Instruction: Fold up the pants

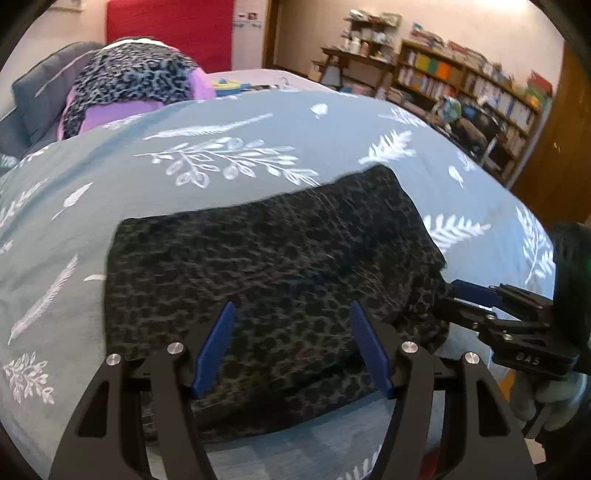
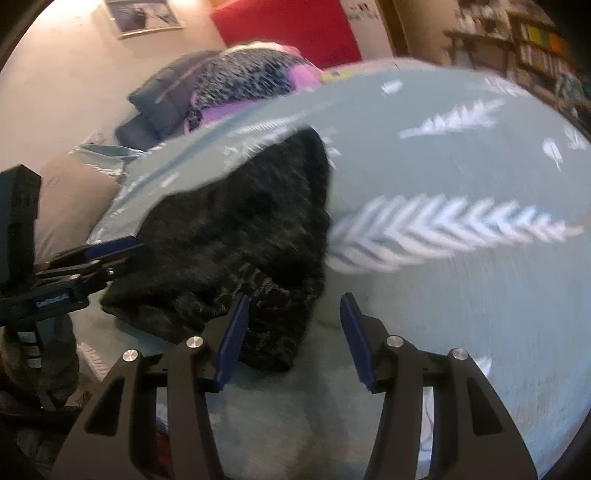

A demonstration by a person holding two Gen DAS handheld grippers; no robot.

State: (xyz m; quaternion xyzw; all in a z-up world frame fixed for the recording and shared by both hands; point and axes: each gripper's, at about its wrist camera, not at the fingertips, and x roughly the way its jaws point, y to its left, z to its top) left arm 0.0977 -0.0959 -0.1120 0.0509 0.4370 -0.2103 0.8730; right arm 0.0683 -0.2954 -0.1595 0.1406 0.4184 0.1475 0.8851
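The pants (image 1: 273,280) are dark with a leopard print and lie folded into a compact rectangle on the teal bedspread (image 1: 221,147). My left gripper (image 1: 291,308) is open, its blue fingers hovering over the near edge of the folded pants, holding nothing. My right gripper (image 2: 293,301) is open and empty, just right of the pants' near corner (image 2: 258,258). The right gripper also shows in the left wrist view (image 1: 476,295) at the pants' right edge. The left gripper shows in the right wrist view (image 2: 110,249) at the pants' left side.
A pile of clothes (image 1: 129,85) in purple and leopard print lies at the bed's far end beside a dark pillow (image 1: 40,96). A red headboard (image 1: 170,29) stands behind. Bookshelves (image 1: 461,85) line the right wall. The bed's near edge lies just below the grippers.
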